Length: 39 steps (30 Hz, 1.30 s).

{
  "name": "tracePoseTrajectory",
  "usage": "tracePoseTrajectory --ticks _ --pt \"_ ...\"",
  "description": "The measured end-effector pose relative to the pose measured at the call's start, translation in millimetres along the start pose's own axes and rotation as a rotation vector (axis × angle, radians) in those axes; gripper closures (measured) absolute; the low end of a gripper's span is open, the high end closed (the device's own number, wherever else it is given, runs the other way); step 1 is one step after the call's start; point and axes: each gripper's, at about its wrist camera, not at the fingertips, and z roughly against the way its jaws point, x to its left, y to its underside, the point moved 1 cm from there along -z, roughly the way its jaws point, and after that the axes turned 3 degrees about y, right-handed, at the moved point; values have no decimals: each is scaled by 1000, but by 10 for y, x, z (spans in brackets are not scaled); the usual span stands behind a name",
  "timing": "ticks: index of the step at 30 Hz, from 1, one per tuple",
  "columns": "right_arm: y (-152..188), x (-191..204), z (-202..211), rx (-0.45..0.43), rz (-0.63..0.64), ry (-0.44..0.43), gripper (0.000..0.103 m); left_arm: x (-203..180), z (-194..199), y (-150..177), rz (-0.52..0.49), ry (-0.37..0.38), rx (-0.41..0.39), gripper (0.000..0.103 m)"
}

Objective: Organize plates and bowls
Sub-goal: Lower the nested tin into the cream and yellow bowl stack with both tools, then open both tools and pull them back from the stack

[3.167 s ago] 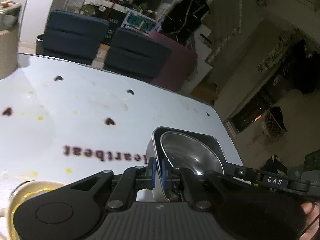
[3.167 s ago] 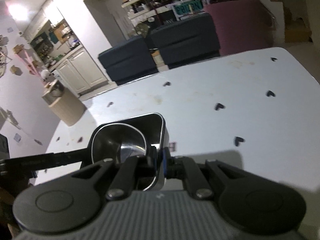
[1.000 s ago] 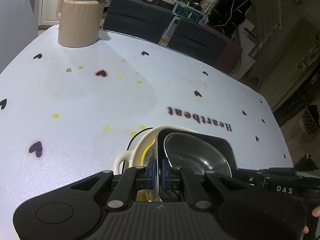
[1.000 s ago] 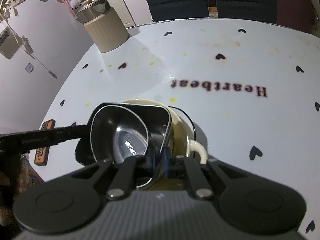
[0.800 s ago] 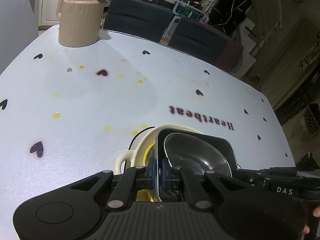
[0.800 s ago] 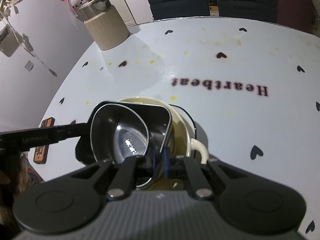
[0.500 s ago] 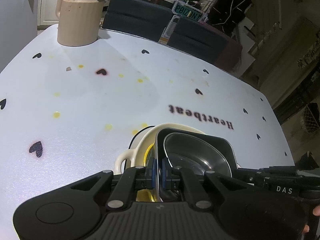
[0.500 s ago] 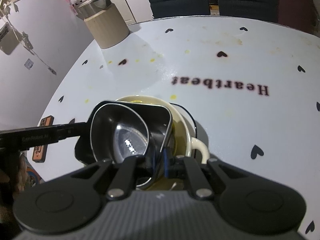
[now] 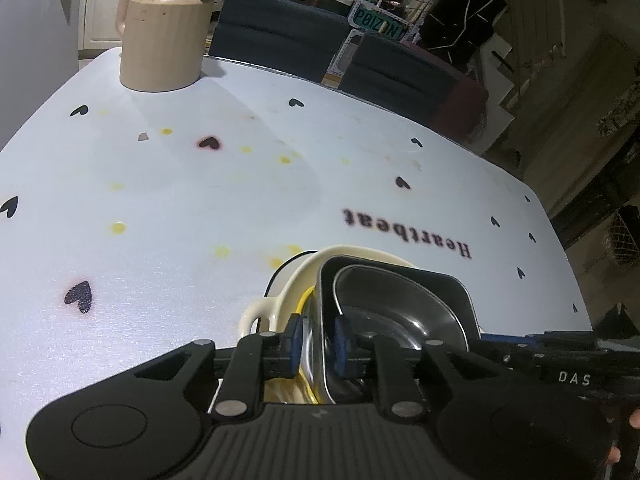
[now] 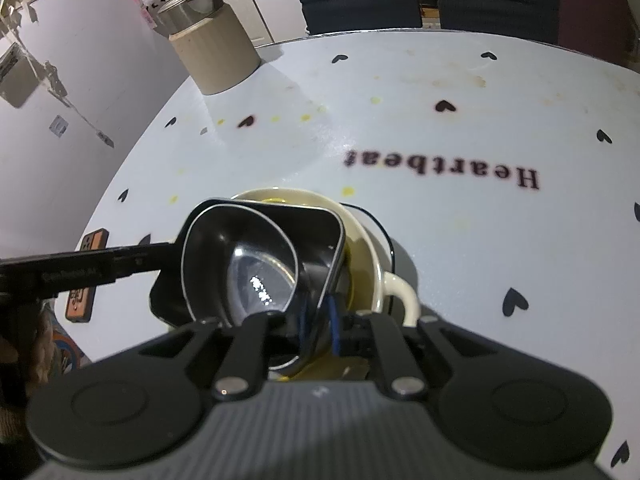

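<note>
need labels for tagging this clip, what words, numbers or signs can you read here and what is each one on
"Heartbeat" printed upside down on the white tablecloth, at and.
"DAS" in white letters on the right gripper, seen at.
"P0IZON", roughly, on the green plate-style sign behind the chairs; the middle letters are uncertain.
Faint print on the left gripper, at: too blurred to read.
Orange tag at the table edge: markings too small to read.

My fingers (image 9: 297,339) wear blue pads on black arms. The steel bowl (image 9: 394,312) is dark silver, the dish (image 10: 362,236) cream with yellow inside, the bench (image 9: 200,200) white with black hearts and yellow spots.
</note>
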Motion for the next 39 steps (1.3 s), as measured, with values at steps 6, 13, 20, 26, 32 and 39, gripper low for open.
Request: tracePoseTrajectory --ticks 6,13,20,26,32,39 --pt "-1 -31 18 -6 -15 2 76 -1 12 4 -4 3 5 84" --pt "3 -19 25 -8 -12 3 76 -22 58 -6 -11 11 2 83" --pt "-5 21 214 -78 -4 -9 54 -54 239 -13 -14 -2 -41 64" --pt "18 68 456 -174 20 30 33 -164 459 -22 -47 -7 -96 29" --pt "56 141 750 -270 91 72 10 -321 753 -31 -89 4 -162 0" --pt "165 123 1106 -389 87 136 0 -459 1081 62 -141 -29 -225 0"
